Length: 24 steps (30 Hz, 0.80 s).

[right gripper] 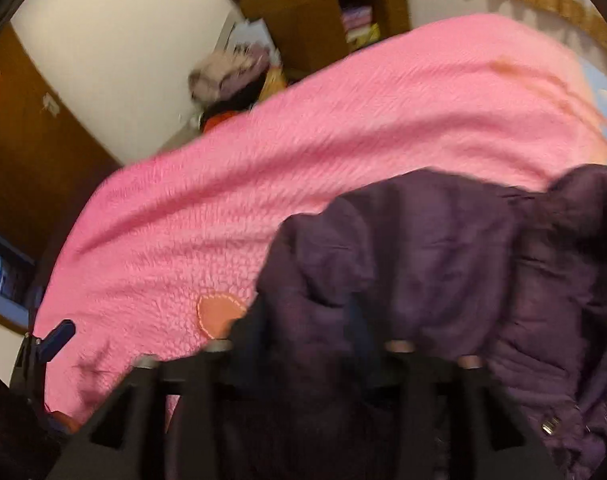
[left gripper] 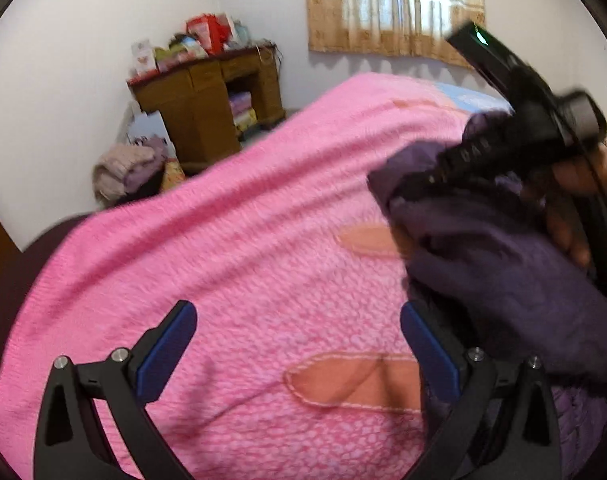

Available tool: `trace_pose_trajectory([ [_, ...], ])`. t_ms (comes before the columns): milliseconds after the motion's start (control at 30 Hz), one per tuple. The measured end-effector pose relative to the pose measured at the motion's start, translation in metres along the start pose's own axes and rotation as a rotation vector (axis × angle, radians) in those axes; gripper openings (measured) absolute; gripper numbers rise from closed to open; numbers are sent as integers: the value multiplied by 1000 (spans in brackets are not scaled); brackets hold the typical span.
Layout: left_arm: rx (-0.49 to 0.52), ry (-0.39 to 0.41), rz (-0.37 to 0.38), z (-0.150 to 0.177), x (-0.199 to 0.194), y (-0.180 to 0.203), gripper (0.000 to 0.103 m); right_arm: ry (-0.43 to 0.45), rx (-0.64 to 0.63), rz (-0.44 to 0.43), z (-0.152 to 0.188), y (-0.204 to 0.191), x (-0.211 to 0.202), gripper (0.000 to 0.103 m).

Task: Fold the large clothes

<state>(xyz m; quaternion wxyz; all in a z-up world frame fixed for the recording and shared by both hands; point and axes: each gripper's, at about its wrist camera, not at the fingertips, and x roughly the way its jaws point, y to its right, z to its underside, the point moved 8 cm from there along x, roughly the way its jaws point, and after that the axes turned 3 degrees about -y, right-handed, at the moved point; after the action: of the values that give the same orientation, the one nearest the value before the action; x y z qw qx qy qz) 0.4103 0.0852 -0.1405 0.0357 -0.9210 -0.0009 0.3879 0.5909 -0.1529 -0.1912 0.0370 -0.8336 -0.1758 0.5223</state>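
A pink blanket [left gripper: 223, 260] with a knobbly weave covers the bed, sewn with peach patches [left gripper: 351, 380], one of them a heart [right gripper: 219, 314]. At about eleven o'clock from it a brown wooden desk [left gripper: 199, 108] stands against the white wall, its top crowded with coloured boxes and packets [left gripper: 191, 44]. A heap of pale clothes [left gripper: 127, 168] lies at the desk's foot, toward nine o'clock. At one o'clock a tan curtain [left gripper: 391, 8] hangs over a bright window. A brown door [right gripper: 31, 152] stands far off at nine o'clock.
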Motion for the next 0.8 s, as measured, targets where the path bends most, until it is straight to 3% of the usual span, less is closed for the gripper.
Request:
trace_pose_trajectory([
  [100,2,67,10,-19,-29,7,103,118,49,16,7,17,-69,57],
  [233,37,131,74,-49,-55,37,103,259,130,119,56,43,-170,59],
  [300,81,162,94,-63,-60,60,103,346,157,261,105,52,-217,71],
  [367,109,162,104,-70,-55,80,103,418,202,300,159,52,-244,82],
  [467,110,143,76,-75,-38,103,103,416,215,275,217,43,-241,83],
  [567,107,68,107,-63,-19,125,103,302,196,204,266,39,-202,83],
  [667,195,-5,54,-43,5,149,103,229,240,222,288,65,-174,82],
  [733,255,-76,27,-26,26,157,103,206,252,187,289,71,-164,82],
  [800,259,-110,14,-15,36,156,103,189,240,203,290,70,-155,82],
])
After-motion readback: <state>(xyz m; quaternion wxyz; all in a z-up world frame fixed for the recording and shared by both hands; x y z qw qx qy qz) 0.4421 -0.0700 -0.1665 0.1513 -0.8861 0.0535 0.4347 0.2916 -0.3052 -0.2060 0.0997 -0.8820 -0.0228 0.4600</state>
